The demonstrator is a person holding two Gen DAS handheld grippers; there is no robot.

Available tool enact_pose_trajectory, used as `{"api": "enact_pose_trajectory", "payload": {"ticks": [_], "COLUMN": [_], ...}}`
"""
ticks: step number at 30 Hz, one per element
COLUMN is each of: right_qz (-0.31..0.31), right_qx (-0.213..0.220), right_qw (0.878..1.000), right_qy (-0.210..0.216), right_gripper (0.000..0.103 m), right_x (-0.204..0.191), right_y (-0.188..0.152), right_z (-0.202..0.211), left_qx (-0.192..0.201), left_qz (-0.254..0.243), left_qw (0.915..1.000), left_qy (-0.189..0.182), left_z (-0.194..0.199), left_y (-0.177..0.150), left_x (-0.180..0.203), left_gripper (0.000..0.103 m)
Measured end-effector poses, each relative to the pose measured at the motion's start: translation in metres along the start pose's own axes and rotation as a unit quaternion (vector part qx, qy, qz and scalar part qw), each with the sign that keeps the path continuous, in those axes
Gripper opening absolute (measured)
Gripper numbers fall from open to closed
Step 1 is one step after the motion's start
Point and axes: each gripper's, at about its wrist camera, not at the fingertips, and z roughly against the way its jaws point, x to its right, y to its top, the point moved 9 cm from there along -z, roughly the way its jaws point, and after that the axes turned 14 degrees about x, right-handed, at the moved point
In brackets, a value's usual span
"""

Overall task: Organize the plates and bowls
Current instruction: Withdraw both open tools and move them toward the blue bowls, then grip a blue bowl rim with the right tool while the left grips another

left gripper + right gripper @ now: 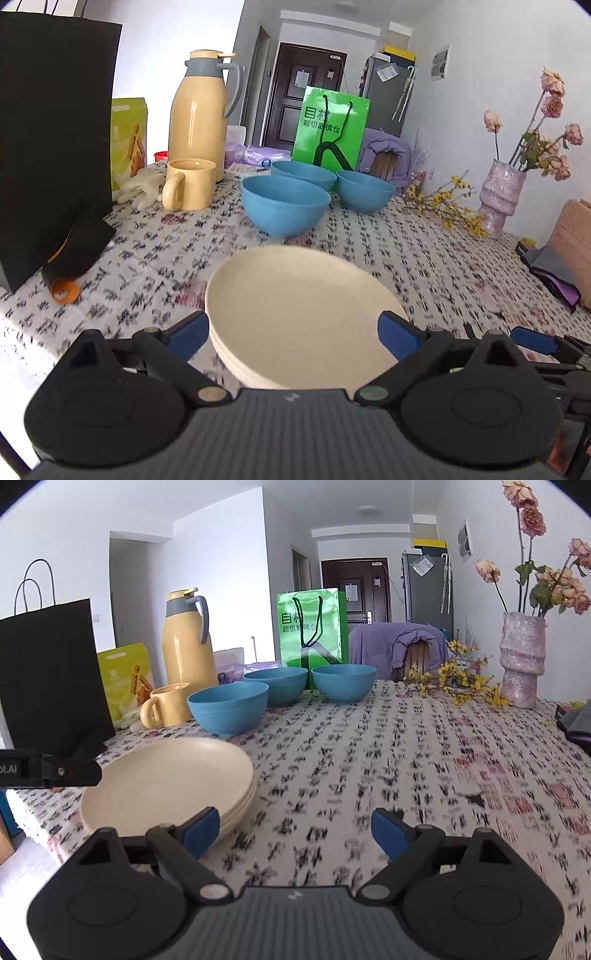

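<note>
Blue-padded left gripper [293, 334] hangs tilted down over the near table edge, jaws wide apart on either side of the stack of cream plates [299, 314], pads not pressing it. Further right, the right gripper [293, 830] gapes empty above the patterned tablecloth [406, 775]. Three blue bowls [229, 707] sit far behind, before a green bag [314, 627] whose characters are blurred.

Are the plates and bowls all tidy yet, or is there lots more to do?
About halfway. Done: the cream plates already sit in one stack near the table's edge. In hand: nothing. The left tongs stand open on either side of the stack's near rim, and the right tongs hang open over bare tablecloth. Left: the three blue bowls stand apart, not stacked.
</note>
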Motion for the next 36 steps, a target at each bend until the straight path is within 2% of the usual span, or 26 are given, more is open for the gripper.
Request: {"api": "enact_pose_trajectory", "payload": {"ticks": [5, 11, 20, 23, 24, 29, 31, 33, 36], "right_qz": [-0.001, 0.002, -0.039, -0.061, -0.066, -0.081, -0.084, -0.081, -0.077], "right_qx": [0.005, 0.001, -0.039, -0.055, -0.058, -0.074, -0.083, -0.092, -0.108], "right_qw": [1.000, 1.000, 0.998, 0.996, 0.996, 0.993, 0.991, 0.990, 0.988], "right_qy": [0.006, 0.000, 0.025, 0.031, 0.032, 0.052, 0.065, 0.072, 0.080], "right_gripper": [0.089, 0.088, 0.085, 0.082, 0.079, 0.069, 0.061, 0.054, 0.041], "right_x": [0.001, 0.004, 0.005, 0.005, 0.005, -0.005, -0.011, -0.018, -0.026], "right_y": [0.024, 0.052, 0.079, 0.080, 0.081, 0.080, 0.078, 0.073, 0.063], "right_z": [-0.033, -0.090, -0.205, -0.242, -0.253, -0.301, -0.315, -0.327, -0.339], "left_qx": [-0.002, -0.025, -0.044, -0.056, -0.060, -0.087, -0.098, -0.108, -0.120], "left_qz": [0.010, 0.030, 0.043, 0.052, 0.053, 0.061, 0.063, 0.065, 0.068], "left_qw": [0.9998, 0.9983, 0.9961, 0.9955, 0.9954, 0.9934, 0.9923, 0.9913, 0.9896], "left_qy": [0.015, 0.042, 0.063, 0.056, 0.053, 0.043, 0.040, 0.038, 0.039], "left_z": [-0.033, -0.086, -0.181, -0.213, -0.223, -0.266, -0.279, -0.288, -0.297], "left_y": [0.020, 0.044, 0.084, 0.093, 0.095, 0.093, 0.087, 0.082, 0.072], "left_x": [-0.013, -0.035, -0.059, -0.064, -0.065, -0.068, -0.069, -0.070, -0.073], "left_gripper": [0.100, 0.097, 0.085, 0.081, 0.076, 0.065, 0.056, 0.038, 0.024]}}
